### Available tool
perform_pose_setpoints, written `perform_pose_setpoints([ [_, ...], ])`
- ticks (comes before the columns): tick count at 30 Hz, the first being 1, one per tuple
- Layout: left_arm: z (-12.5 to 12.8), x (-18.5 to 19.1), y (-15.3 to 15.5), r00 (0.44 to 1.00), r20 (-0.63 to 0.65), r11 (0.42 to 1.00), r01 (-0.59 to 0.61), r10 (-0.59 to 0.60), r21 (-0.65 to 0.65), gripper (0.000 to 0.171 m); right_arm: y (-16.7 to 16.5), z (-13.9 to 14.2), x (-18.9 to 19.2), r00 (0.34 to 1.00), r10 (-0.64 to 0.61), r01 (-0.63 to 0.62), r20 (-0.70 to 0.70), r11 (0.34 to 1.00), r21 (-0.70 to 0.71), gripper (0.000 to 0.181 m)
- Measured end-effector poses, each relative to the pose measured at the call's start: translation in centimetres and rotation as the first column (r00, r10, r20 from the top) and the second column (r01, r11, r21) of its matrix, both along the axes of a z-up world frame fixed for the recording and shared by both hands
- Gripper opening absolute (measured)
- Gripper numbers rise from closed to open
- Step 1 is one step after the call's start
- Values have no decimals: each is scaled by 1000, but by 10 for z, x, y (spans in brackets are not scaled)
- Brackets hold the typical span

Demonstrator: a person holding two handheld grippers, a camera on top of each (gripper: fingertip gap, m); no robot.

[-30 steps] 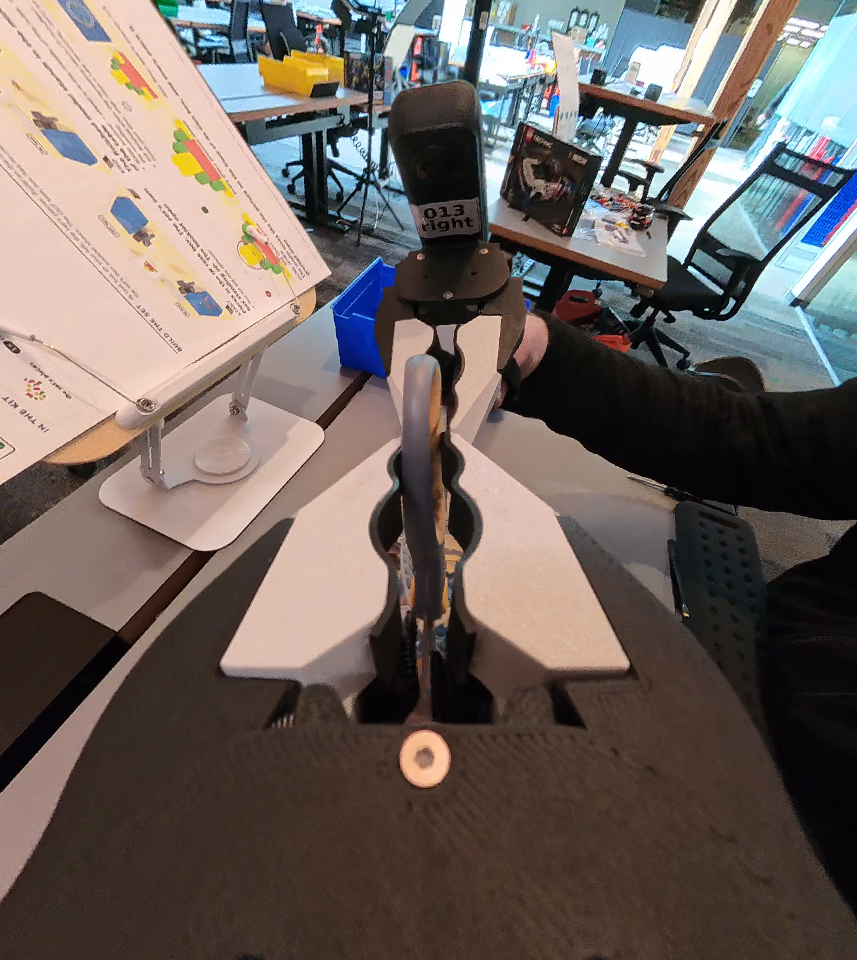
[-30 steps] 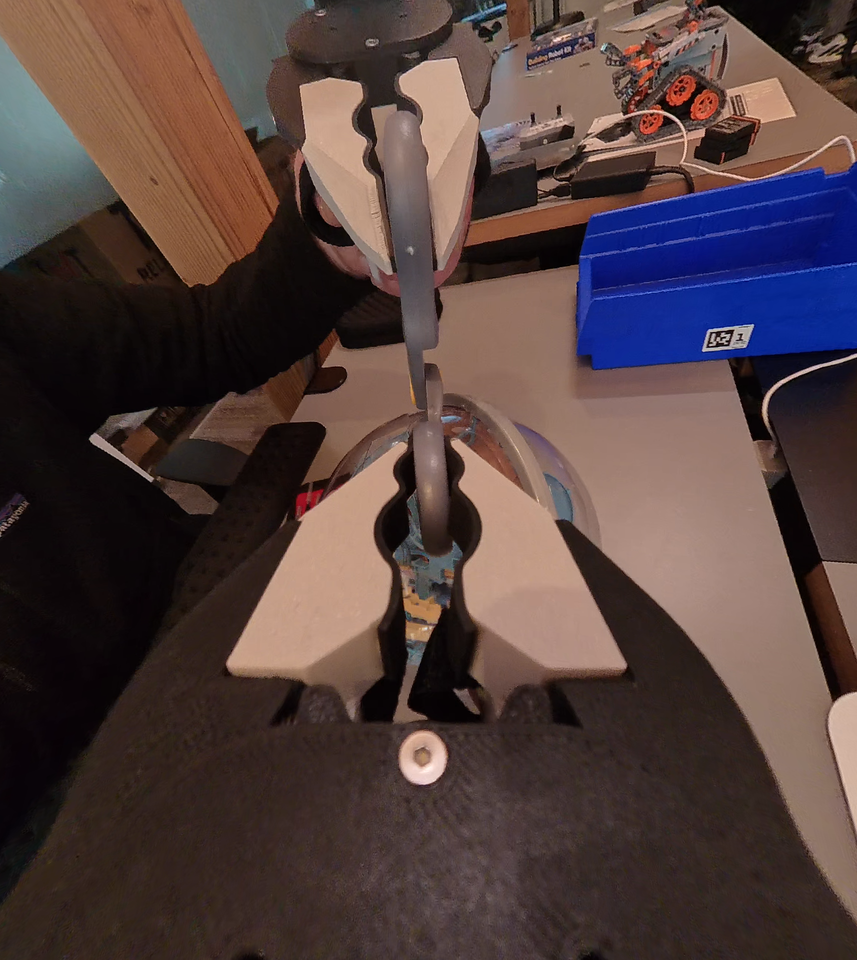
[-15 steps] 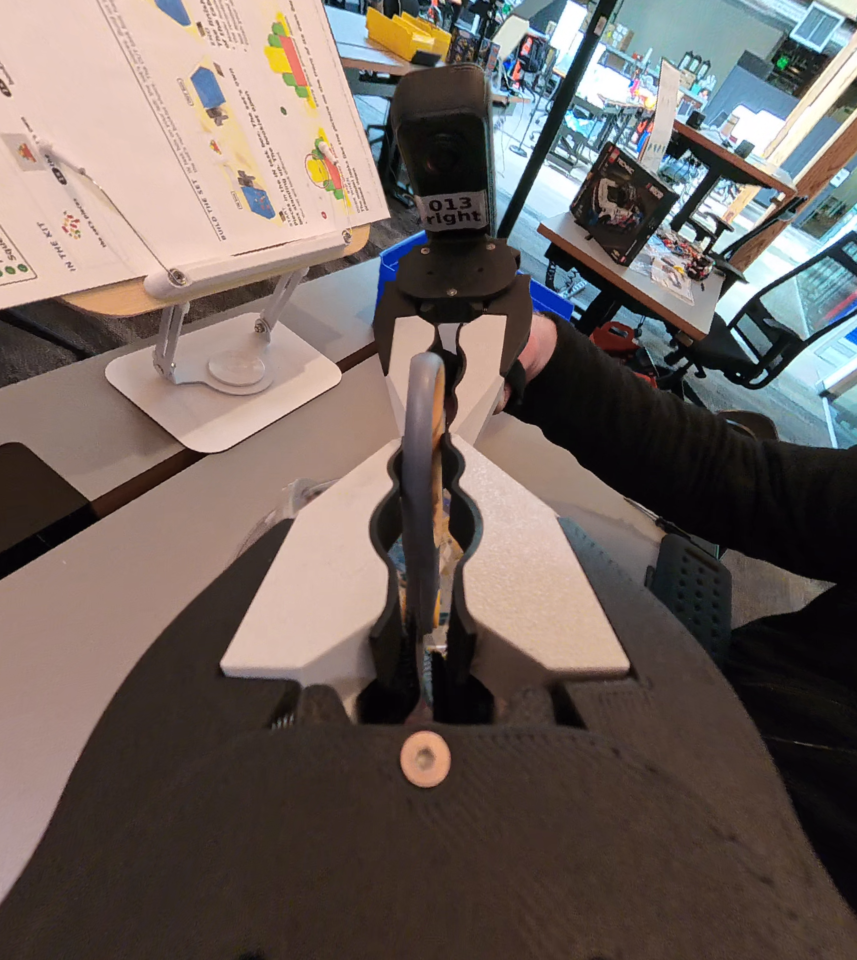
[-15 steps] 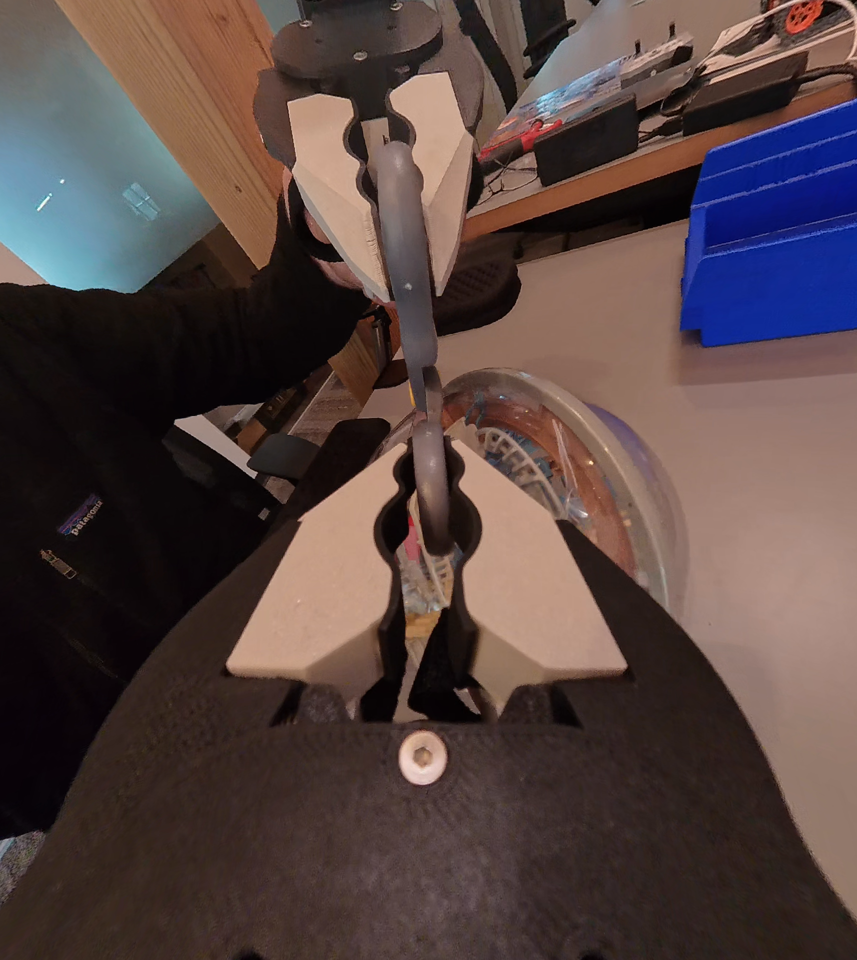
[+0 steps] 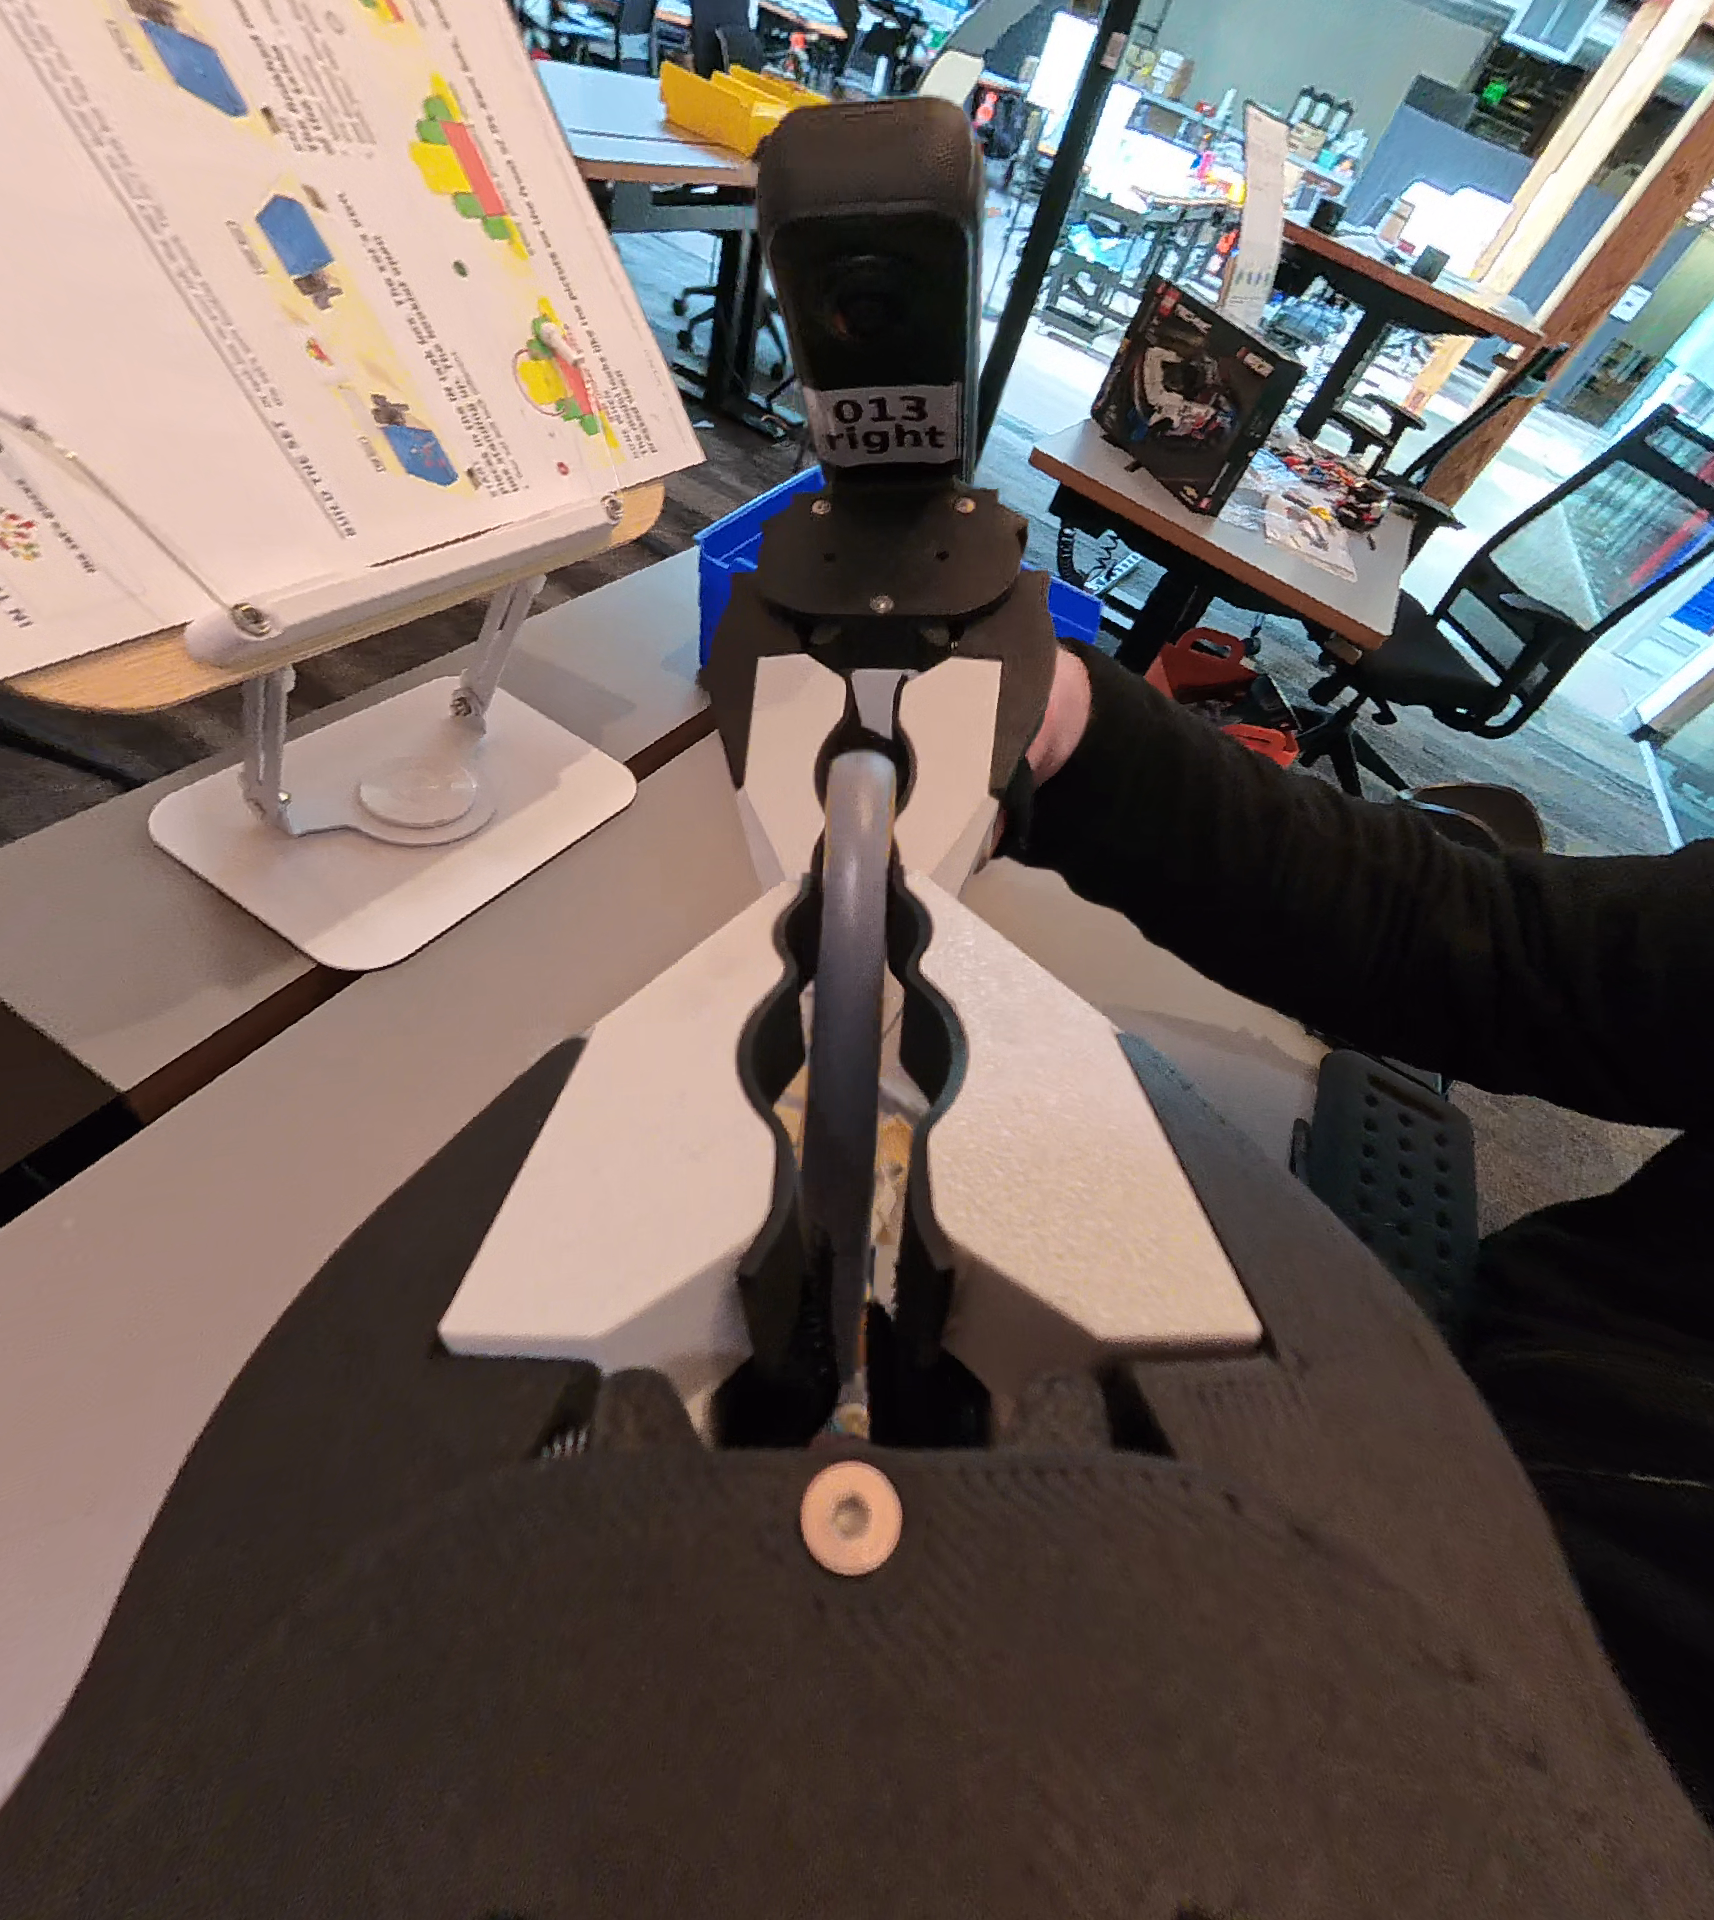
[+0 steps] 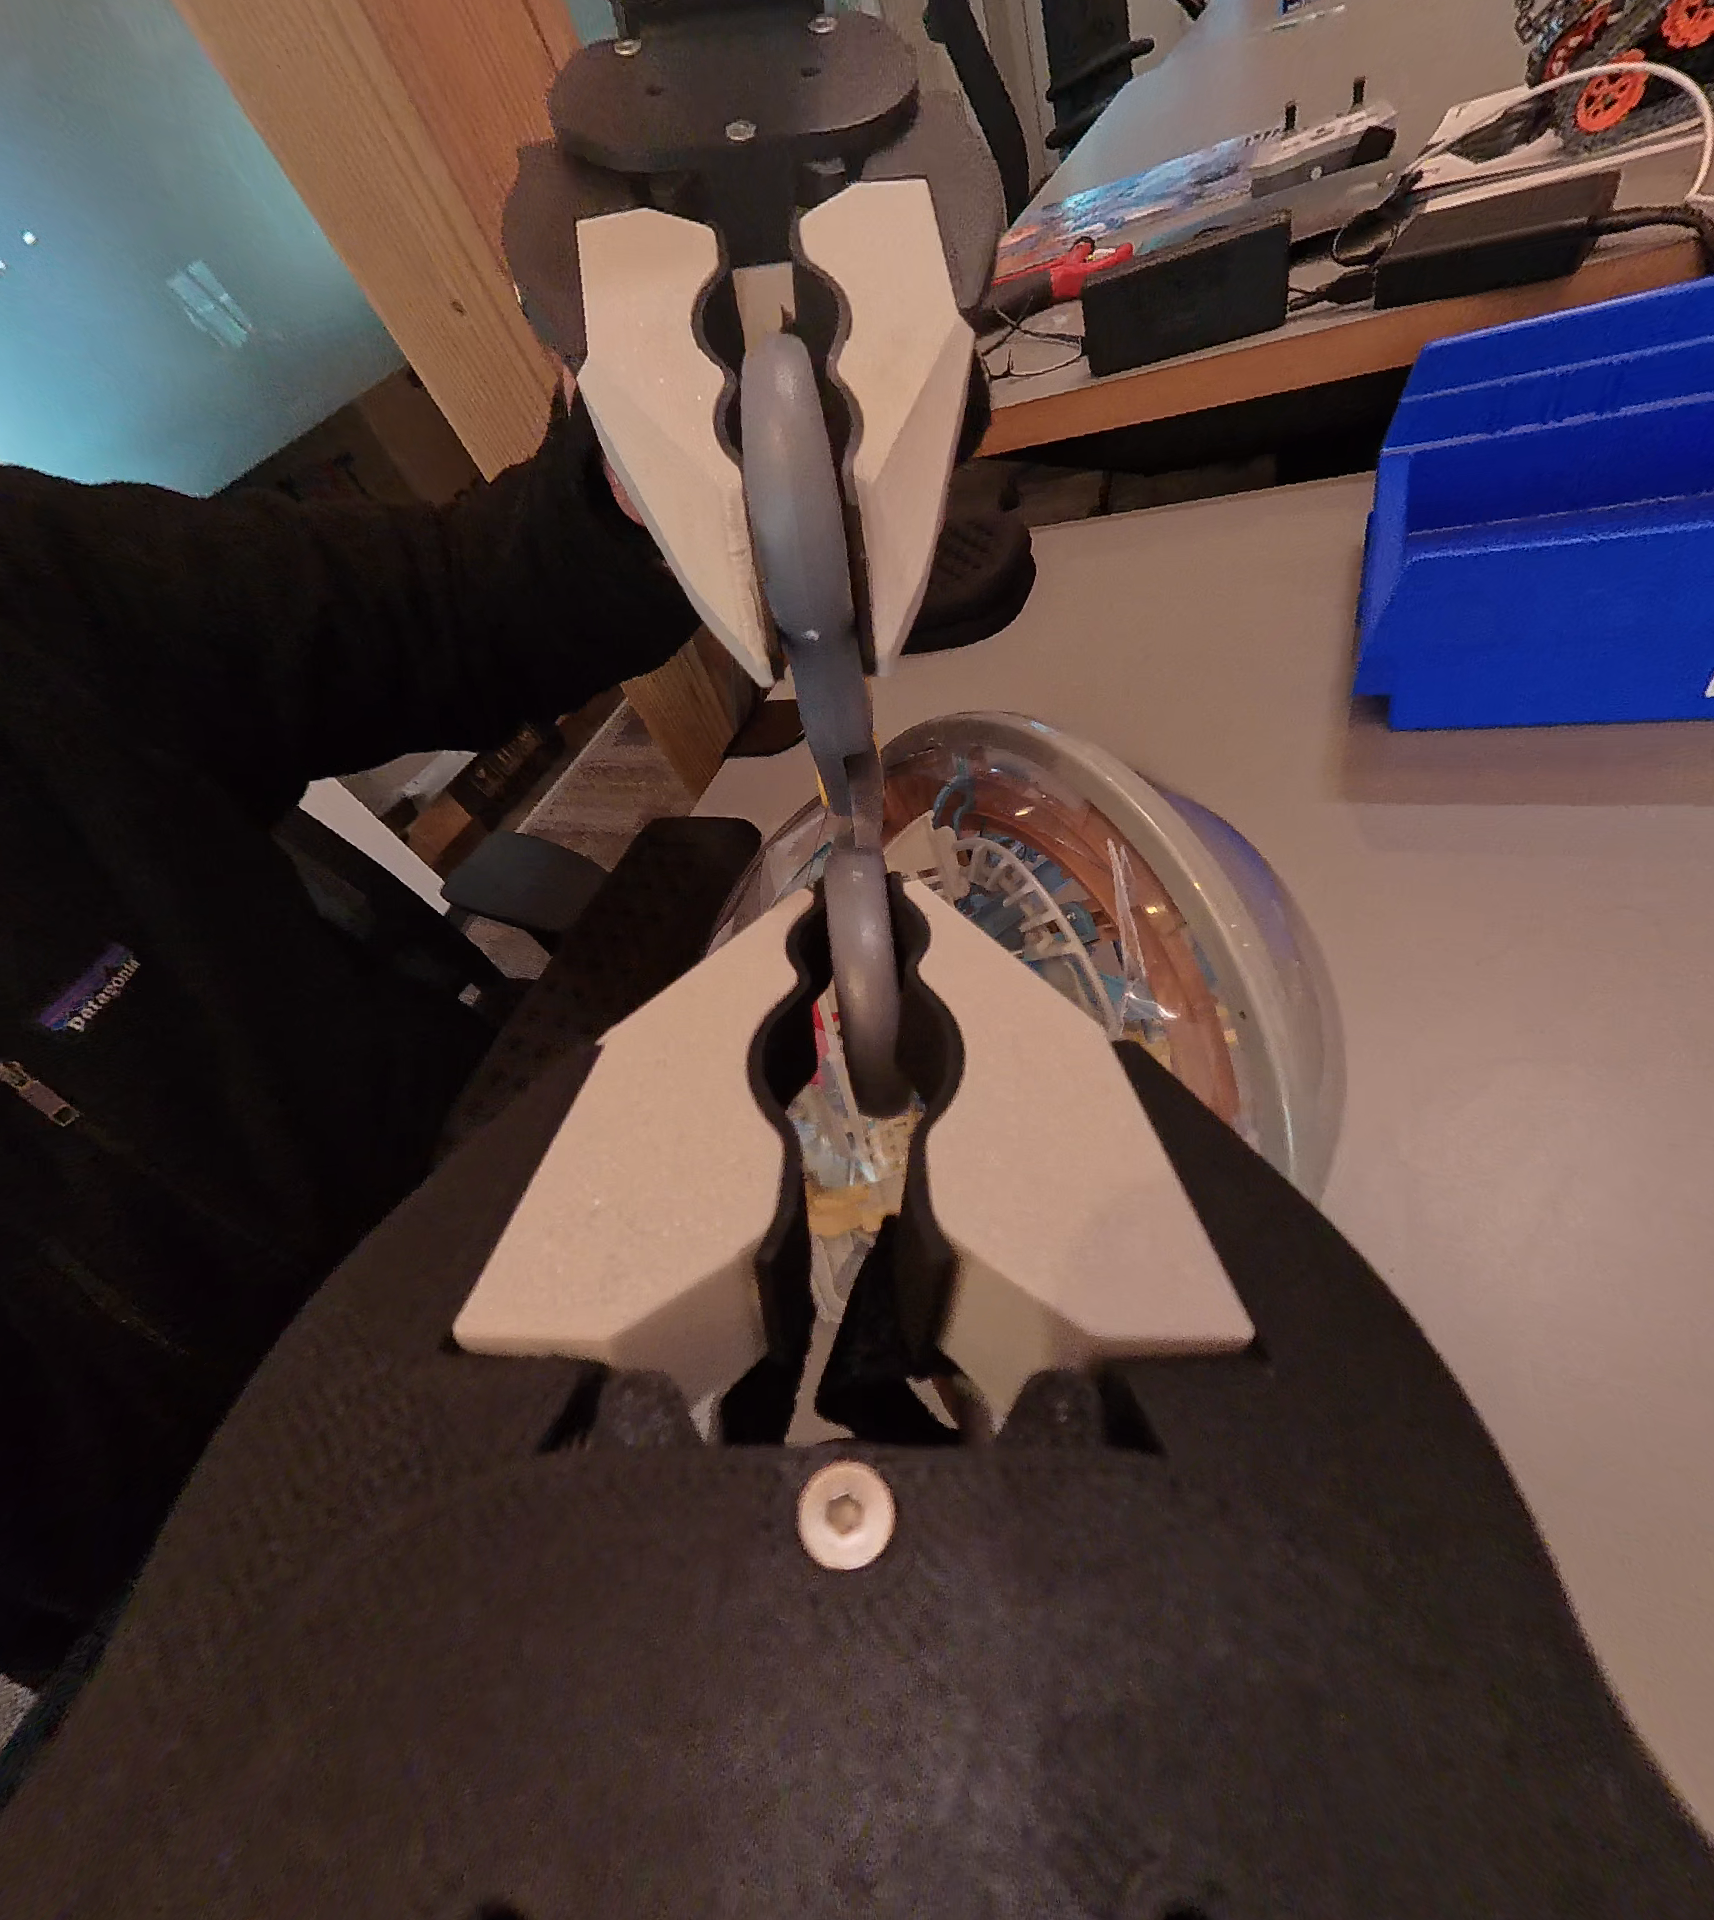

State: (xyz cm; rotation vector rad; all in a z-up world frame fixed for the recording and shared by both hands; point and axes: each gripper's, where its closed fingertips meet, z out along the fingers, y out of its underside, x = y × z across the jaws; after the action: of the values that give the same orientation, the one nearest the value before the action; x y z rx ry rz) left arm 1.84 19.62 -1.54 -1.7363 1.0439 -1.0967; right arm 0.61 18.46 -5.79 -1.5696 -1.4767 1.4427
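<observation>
Grey handle (image 5: 848, 997): a thin grey ring-shaped piece, held edge-on between the two grippers, above a clear dome container (image 6: 1196, 935) full of small coloured parts on the tabletop (image 6: 1559, 1039).
Left gripper (image 5: 848, 1049): fingers narrow, pinched on the near loop of the grey handle; in the right wrist view it grips the far, upper loop.
Long axis: runs straight from one gripper to the other, both sets of fingers in line with it and facing each other.
Right gripper (image 6: 858, 997): fingers narrow, clamped on its own near loop, which joins the other at a thin neck.
Nearness: both hold it, neither nearer.
Surroundings: instruction sheet on a white stand (image 5: 396, 821) to the left, blue bin (image 6: 1601, 520) beyond.
</observation>
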Motion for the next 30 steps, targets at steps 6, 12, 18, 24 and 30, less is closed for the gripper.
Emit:
perform_pose_setpoints([
  [6,-2,9,-13,996,-84,995,40,-32,87,9,-12,-4,-10,998,-40,35,39,990,136,5],
  [12,-6,16,-29,977,-124,979,186,-175,85,3,-23,2,-22,993,-110,98,37,968,233,5],
  [18,-4,21,-37,964,-145,969,234,-221,74,2,-27,5,-20,985,-173,171,-14,953,249,4],
  [24,-7,20,-41,949,-171,963,270,-265,5,9,-28,3,-23,987,-158,159,-23,962,221,4],
  [30,-3,17,-43,897,-314,938,342,-310,51,13,-31,2,-28,995,-102,102,-11,971,215,5],
])
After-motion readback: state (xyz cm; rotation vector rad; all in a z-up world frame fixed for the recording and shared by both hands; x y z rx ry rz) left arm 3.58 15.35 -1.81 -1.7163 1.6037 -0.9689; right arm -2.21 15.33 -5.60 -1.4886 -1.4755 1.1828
